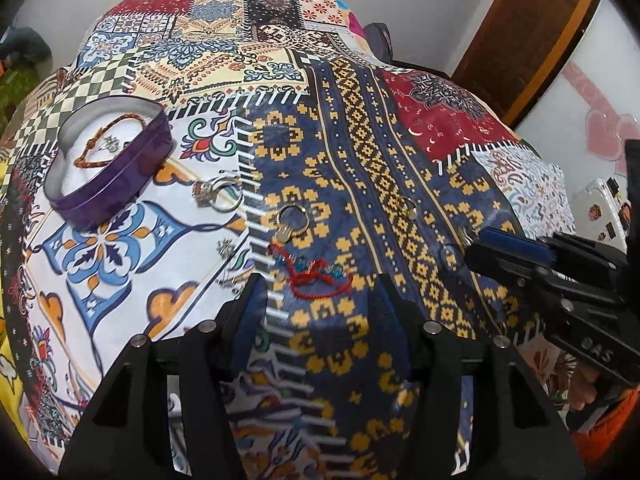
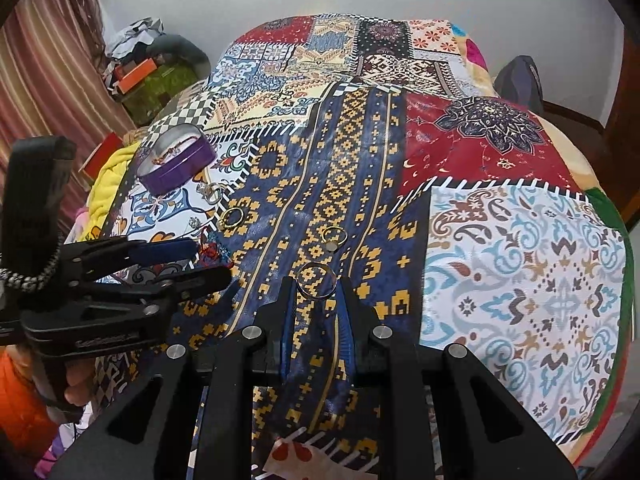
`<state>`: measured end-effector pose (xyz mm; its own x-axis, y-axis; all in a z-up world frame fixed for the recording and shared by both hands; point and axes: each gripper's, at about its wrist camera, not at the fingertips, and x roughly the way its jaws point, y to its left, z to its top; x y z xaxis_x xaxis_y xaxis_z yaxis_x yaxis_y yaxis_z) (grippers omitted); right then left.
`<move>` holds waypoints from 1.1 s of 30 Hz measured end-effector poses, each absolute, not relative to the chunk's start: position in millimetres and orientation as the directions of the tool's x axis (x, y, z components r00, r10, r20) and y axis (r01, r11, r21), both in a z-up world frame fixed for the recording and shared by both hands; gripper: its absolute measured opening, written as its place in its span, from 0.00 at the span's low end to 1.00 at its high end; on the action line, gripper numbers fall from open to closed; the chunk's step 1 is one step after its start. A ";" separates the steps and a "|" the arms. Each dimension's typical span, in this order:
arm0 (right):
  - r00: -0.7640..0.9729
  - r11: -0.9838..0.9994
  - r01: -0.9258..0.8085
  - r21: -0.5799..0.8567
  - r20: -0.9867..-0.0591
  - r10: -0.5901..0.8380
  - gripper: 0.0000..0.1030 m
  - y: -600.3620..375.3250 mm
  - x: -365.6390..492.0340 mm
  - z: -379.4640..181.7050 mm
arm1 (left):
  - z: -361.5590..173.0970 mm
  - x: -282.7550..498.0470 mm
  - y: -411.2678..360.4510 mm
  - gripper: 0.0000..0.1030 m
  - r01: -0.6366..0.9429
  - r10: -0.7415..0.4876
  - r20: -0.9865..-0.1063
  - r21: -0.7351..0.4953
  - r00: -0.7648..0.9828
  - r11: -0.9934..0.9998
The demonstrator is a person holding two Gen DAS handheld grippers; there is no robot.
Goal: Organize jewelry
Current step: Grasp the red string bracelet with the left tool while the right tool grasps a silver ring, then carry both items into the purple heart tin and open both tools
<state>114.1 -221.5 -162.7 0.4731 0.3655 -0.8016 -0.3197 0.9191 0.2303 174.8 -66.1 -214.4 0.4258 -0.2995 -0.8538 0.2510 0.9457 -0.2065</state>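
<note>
A patchwork bedspread (image 1: 400, 128) carries loose jewelry. My left gripper (image 1: 318, 284) is open just above a red beaded bracelet (image 1: 316, 280), which lies between its fingertips; the same gripper (image 2: 212, 260) shows at the left of the right wrist view. My right gripper (image 2: 316, 286) is shut on a silver ring (image 2: 316, 282), its fingers touching both sides. A purple round tin (image 1: 108, 160) at the left holds a brown bracelet. Beside it lie silver rings (image 1: 220, 194), a gold ring (image 1: 294, 218) and a small silver earring (image 1: 226, 248). Another gold ring (image 2: 332, 236) lies ahead of the right gripper.
The bed drops off at the left, where a yellow cloth (image 2: 108, 176), a striped curtain (image 2: 48, 60) and a pile of boxes (image 2: 152, 76) stand. A dark bag (image 2: 520, 76) sits at the far right corner. A wooden door (image 1: 532, 32) rises on the right.
</note>
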 end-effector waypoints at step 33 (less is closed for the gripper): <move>0.560 0.904 -0.367 0.221 -0.723 0.404 0.17 -197.5 119.1 -114.8 | -117.6 140.0 1.9 0.03 0.150 -0.226 -0.710 -0.169 0.667 0.974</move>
<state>119.1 -197.5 -114.8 0.5600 0.4043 -0.7232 -0.3673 0.9035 0.2206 140.0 1.9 -117.6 0.6671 -0.2262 -0.7098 0.1503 0.9741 -0.1691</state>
